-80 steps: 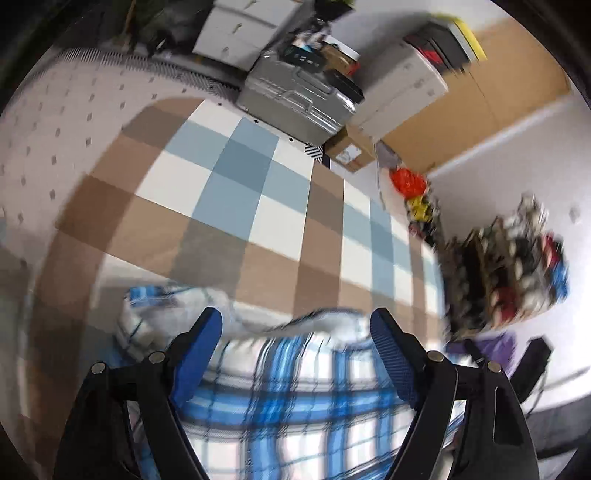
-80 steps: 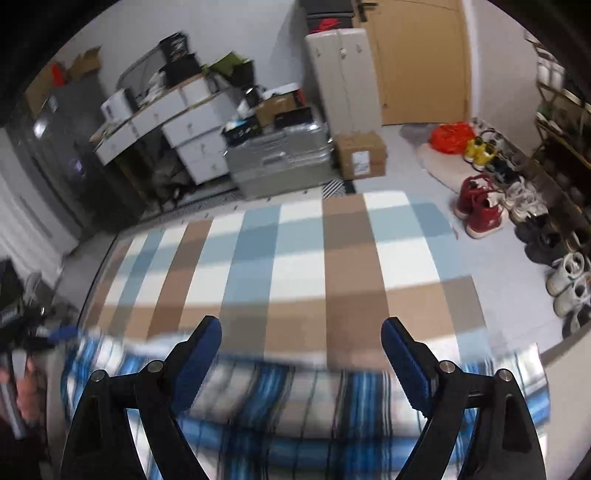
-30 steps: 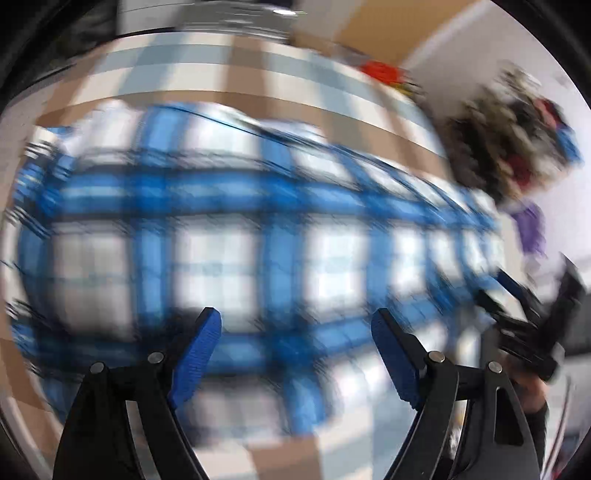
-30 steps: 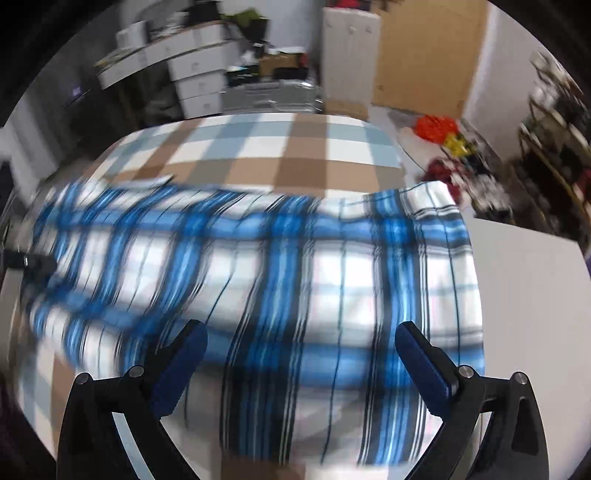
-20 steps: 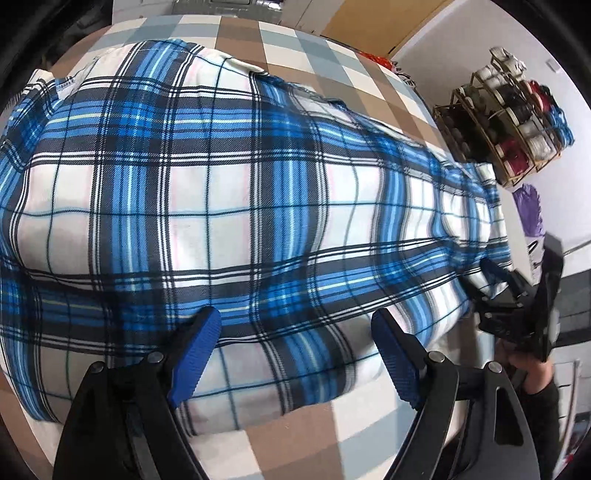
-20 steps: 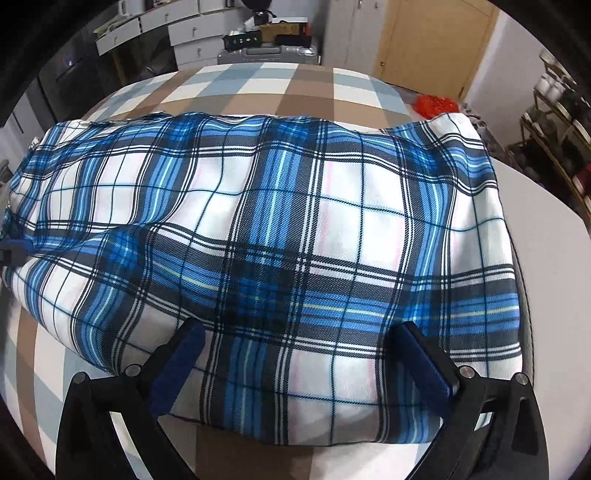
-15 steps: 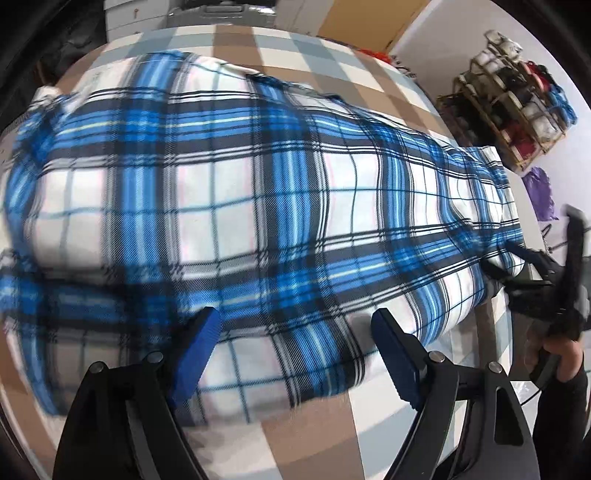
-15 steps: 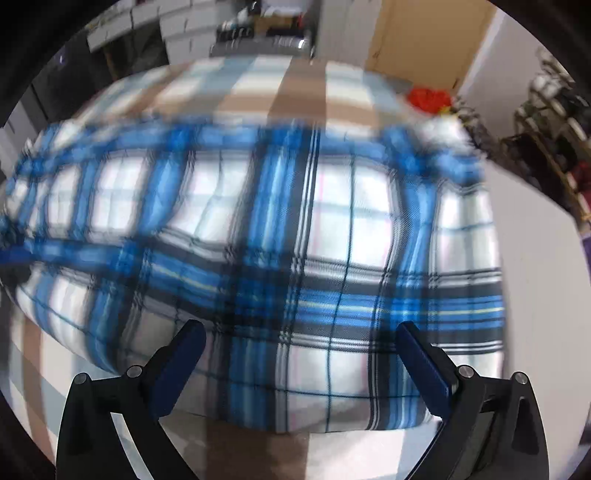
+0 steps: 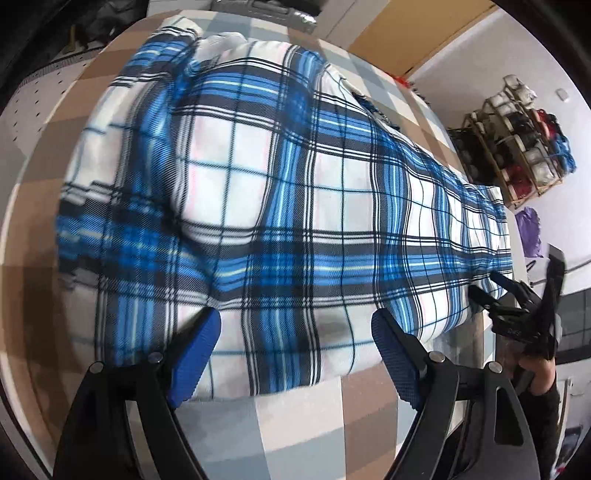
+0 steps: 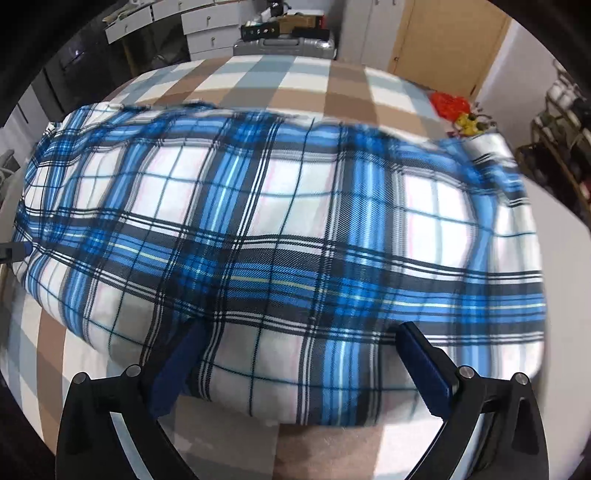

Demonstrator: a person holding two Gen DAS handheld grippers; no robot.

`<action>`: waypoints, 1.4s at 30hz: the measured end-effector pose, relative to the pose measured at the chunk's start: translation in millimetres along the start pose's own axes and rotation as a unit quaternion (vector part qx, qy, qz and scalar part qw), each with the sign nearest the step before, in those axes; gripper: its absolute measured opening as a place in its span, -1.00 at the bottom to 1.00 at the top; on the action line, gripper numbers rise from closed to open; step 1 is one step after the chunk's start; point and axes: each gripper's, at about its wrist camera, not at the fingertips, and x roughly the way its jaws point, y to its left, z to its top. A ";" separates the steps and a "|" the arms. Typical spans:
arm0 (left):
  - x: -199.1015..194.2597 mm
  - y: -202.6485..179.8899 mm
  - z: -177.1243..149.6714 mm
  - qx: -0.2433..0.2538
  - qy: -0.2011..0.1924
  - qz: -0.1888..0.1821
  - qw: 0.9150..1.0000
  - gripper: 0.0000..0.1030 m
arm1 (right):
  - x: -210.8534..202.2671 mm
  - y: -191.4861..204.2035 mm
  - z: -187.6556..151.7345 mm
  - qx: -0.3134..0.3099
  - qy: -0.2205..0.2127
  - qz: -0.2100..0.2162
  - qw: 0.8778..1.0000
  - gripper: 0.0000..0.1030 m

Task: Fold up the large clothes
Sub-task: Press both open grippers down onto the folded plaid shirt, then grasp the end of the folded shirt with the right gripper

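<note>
A large blue-and-white plaid garment [image 9: 295, 206] [image 10: 280, 236] lies spread across a bed-like surface with a brown, blue and white checked cover [image 9: 295, 424] [image 10: 280, 81]. My left gripper [image 9: 295, 332] hangs open over the garment's near hem, its blue pads [image 9: 195, 354] on either side of the cloth without pressing on it. My right gripper [image 10: 301, 336] is open too, straddling the near hem further right. In the left wrist view, the right gripper [image 9: 484, 284] sits at the garment's near right corner, held by a hand [image 9: 535, 373].
A silver suitcase [image 10: 284, 44], white drawers [image 10: 207, 26] and a wooden door [image 10: 443, 44] stand beyond the far edge. A shoe rack [image 9: 524, 147] stands against the right wall, with an orange item [image 10: 448, 103] on the floor. Bare cover shows along the near edge.
The garment, earlier bunched at the near edge, now lies spread out. Over the last second both grippers have sunk closer to its near hem, still open.
</note>
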 end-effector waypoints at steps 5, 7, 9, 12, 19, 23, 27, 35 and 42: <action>-15.6 -48.0 -10.4 0.053 -0.018 -0.034 0.998 0.56 | -41.9 -38.9 -33.8 0.122 -0.052 0.113 0.985 1.00; -8.1 -71.0 -12.8 0.080 -0.018 -0.038 0.996 0.56 | -48.0 -63.2 -55.7 0.189 -0.058 0.158 0.967 1.00; 0.7 -91.4 -12.6 0.099 -0.014 -0.042 0.994 0.56 | -47.0 -82.4 -73.4 0.239 -0.055 0.182 0.952 1.00; 34.8 -118.0 -5.8 0.106 0.008 -0.047 0.993 0.56 | -37.5 -104.6 -91.3 0.298 -0.041 0.193 0.934 1.00; 64.2 -123.2 -13.4 0.131 0.023 0.015 0.991 0.57 | -25.3 -130.8 -96.8 0.363 -0.048 0.205 0.908 1.00; 71.3 -131.1 -13.6 0.150 0.017 0.044 0.988 0.56 | -12.7 -133.8 -77.1 0.366 -0.052 0.206 0.906 1.00; 71.1 -136.1 -9.7 0.143 0.019 0.072 0.987 0.57 | -8.3 -133.9 -66.6 0.364 -0.066 0.183 0.911 1.00; 80.1 -131.6 -11.8 0.175 -0.007 0.081 0.981 0.62 | -5.8 -107.8 -69.4 0.323 -0.141 0.101 0.930 -0.41; 74.9 -128.9 -27.2 0.160 0.000 0.061 0.985 0.60 | -33.9 -121.2 -93.4 0.307 -0.175 0.123 0.927 -0.93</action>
